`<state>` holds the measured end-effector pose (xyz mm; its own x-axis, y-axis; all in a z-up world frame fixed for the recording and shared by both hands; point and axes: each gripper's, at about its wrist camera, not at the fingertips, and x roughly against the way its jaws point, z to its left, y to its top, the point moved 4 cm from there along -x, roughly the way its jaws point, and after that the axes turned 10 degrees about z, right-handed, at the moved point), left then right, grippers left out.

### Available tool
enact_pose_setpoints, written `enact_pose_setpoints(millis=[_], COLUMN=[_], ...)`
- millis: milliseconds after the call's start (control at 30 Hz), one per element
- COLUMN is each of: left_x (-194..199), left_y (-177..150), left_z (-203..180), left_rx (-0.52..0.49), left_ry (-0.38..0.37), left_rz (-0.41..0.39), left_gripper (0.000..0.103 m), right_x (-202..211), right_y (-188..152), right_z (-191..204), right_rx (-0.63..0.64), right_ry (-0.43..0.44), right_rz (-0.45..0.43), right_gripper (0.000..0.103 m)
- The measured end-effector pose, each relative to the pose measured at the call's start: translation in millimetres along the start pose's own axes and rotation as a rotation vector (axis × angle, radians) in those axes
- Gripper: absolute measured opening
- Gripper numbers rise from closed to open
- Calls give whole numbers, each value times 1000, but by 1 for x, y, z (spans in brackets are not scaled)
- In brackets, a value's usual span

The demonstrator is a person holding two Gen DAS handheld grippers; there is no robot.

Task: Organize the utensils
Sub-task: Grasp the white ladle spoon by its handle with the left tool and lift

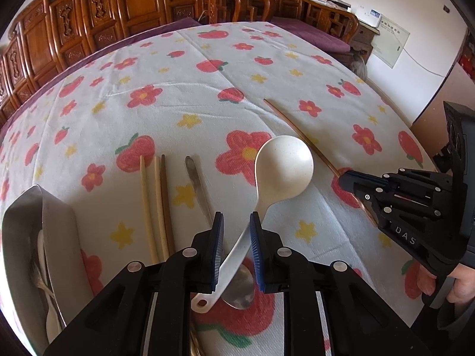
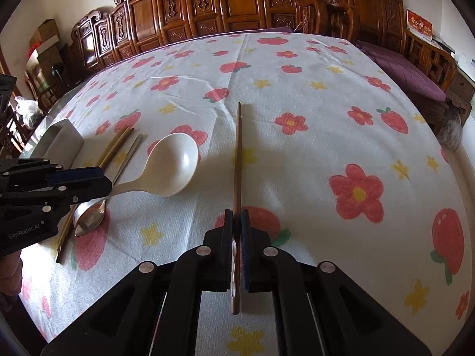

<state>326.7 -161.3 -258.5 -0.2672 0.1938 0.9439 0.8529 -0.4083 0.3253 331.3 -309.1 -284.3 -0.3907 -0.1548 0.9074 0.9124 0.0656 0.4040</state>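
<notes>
Left tongs (image 1: 236,222) stand slightly parted around the white ladle (image 1: 282,169) handle, which rests on the desk (image 1: 184,95) across a metal spoon (image 1: 240,287). Right tongs (image 2: 236,216) are clamped on one brown chopstick (image 2: 237,154).

On the table (image 1: 184,68), the ladle (image 1: 282,169) lies between my two grippers, its handle running back between my left gripper (image 1: 236,222) fingers and over the spoon (image 1: 240,284). Left of the ladle lie the spoon's handle, then three chopsticks (image 1: 154,204) side by side, then the tray (image 1: 59,231) at the far left. Right of the ladle, one chopstick (image 2: 237,160) runs forward from my right gripper (image 2: 236,216).
</notes>
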Motion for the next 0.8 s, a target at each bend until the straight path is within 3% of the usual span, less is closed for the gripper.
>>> enact_pose_setpoints(millis=[800], left_x=[-11], left_y=[-5], left_z=[-15], left_rx=[-38], left_ry=[37], left_rz=[61], left_gripper=[18], right_x=[4], right_y=[-1], right_z=[4], right_rx=[2], right_ry=[25], right_rz=[-10], right_gripper=[6])
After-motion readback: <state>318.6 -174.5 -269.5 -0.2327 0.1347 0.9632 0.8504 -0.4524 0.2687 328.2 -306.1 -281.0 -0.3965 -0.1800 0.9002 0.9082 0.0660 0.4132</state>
